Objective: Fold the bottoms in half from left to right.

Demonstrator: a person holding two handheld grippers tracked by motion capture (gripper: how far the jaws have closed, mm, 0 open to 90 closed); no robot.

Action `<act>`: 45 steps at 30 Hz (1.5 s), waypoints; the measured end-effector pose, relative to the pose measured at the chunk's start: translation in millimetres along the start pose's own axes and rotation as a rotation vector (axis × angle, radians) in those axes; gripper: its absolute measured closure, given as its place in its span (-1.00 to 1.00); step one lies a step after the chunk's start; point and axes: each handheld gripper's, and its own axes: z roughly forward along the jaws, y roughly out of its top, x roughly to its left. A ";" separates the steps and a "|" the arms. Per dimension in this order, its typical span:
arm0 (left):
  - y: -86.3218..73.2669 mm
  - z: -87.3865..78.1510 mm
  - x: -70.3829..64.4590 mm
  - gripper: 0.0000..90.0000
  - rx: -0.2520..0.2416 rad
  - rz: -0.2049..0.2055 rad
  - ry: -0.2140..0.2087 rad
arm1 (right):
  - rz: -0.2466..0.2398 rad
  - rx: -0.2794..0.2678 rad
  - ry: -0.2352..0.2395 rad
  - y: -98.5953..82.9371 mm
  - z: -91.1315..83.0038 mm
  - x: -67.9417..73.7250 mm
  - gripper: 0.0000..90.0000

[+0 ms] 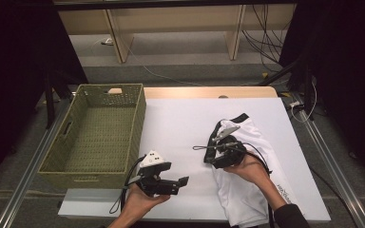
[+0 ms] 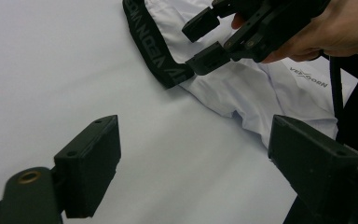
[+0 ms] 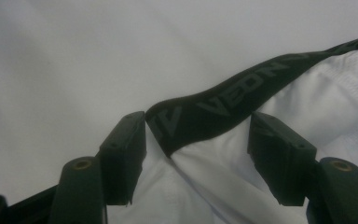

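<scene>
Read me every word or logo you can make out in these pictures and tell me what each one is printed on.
"VEXBORN": small dark print on the white garment, legible in the left gripper view.
Large grey lettering on the black waistband: looks like the same brand name, but it runs upside down with letters hidden, so not fully readable.
Print near the garment's lower edge in the high view: too small to read.

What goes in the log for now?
right gripper: open at waistband | left gripper: open, apart | basket: beside
</scene>
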 end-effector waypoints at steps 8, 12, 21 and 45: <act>-2.4 2.0 0.2 -0.62 0.012 0.004 0.000 | -0.033 0.102 -0.029 -1.5 18.7 6.0 -0.06; -3.9 4.3 0.9 -0.62 0.021 0.003 0.001 | -0.025 0.104 -0.027 -1.1 21.5 5.1 0.37; -4.0 4.3 1.6 -0.62 0.023 0.000 0.002 | 0.060 -0.027 -0.083 1.0 -5.9 -21.7 0.92; -6.6 9.2 3.2 -0.62 0.038 -0.002 0.009 | 0.439 -0.260 -0.229 -25.0 -52.4 -130.4 0.91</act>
